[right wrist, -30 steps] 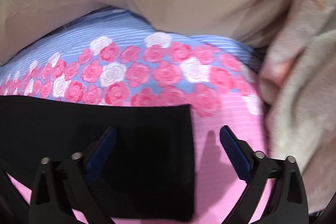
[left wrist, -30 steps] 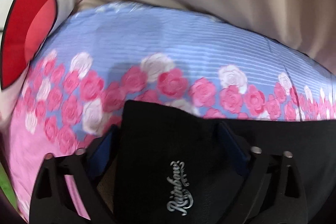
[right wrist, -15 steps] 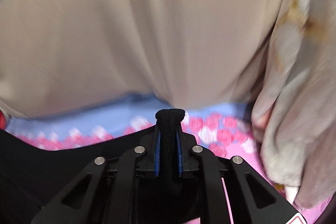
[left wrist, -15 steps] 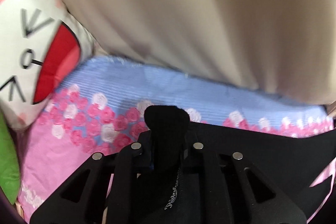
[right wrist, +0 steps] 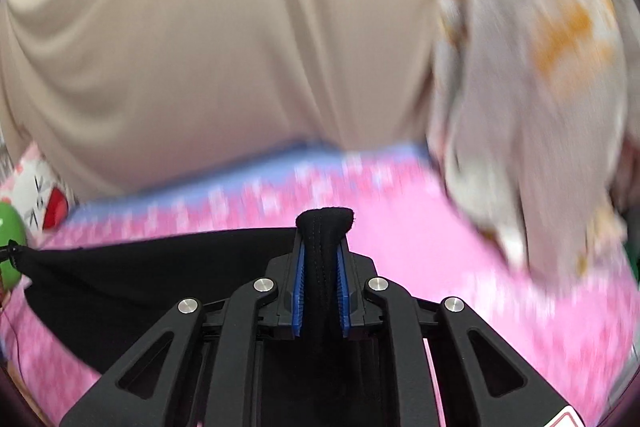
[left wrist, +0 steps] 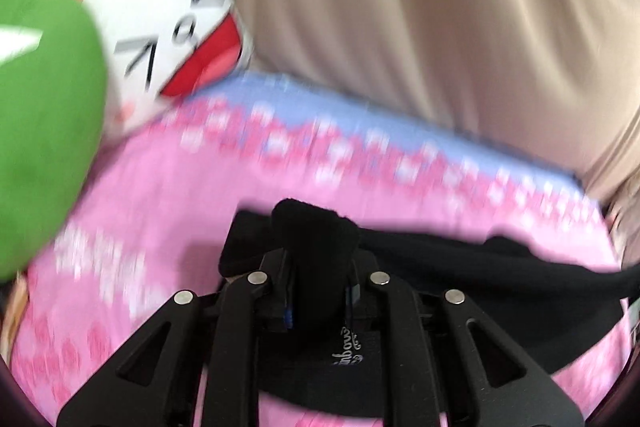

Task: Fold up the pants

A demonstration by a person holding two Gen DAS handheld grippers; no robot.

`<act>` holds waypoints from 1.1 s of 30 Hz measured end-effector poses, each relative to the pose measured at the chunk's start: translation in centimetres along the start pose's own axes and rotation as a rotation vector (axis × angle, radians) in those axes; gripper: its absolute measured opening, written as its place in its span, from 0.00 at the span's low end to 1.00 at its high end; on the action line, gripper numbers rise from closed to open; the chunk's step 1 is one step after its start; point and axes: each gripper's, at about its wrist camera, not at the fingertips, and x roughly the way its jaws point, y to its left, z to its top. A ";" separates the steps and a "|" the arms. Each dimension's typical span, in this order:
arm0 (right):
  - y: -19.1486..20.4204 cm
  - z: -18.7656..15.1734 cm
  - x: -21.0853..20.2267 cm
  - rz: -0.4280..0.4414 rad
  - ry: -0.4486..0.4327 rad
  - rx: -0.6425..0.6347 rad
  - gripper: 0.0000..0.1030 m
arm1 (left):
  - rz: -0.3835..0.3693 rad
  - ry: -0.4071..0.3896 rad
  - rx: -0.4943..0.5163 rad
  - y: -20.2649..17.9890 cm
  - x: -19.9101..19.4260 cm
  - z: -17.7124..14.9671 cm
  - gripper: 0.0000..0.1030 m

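Left wrist: we see left gripper [left wrist: 318, 301] and right gripper [right wrist: 322, 299], jaws clamped on soft black knit pants [left wrist: 500, 267]; light, limp, best pinched at hem corners.

Black pants [left wrist: 472, 267], bunched edge up, stretched w/ slack over pink sheet.

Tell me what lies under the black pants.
Under the black pants lies the pink rose-print bedsheet, showing all around the fabric's edges. Both the left claw and right claw pinch bunched fabric. Anything directly beneath the cloth is covered.
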 end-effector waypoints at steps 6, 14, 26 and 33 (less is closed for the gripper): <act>-0.7 -6.5 -0.1 -0.103 0.161 -0.021 0.15 | 0.067 0.022 -0.034 1.6 -1.0 -4.7 0.63; -1.8 -8.0 -4.6 -0.206 0.108 0.027 0.43 | -0.095 0.022 -0.386 5.0 -5.8 -6.8 0.91; 6.6 -9.7 -6.3 -0.049 0.078 0.010 0.53 | -0.229 0.240 -0.746 5.5 0.5 -7.5 0.81; 10.5 -10.4 -6.1 0.013 0.097 -0.022 0.53 | -0.194 0.335 -0.729 4.3 -2.9 -7.9 0.79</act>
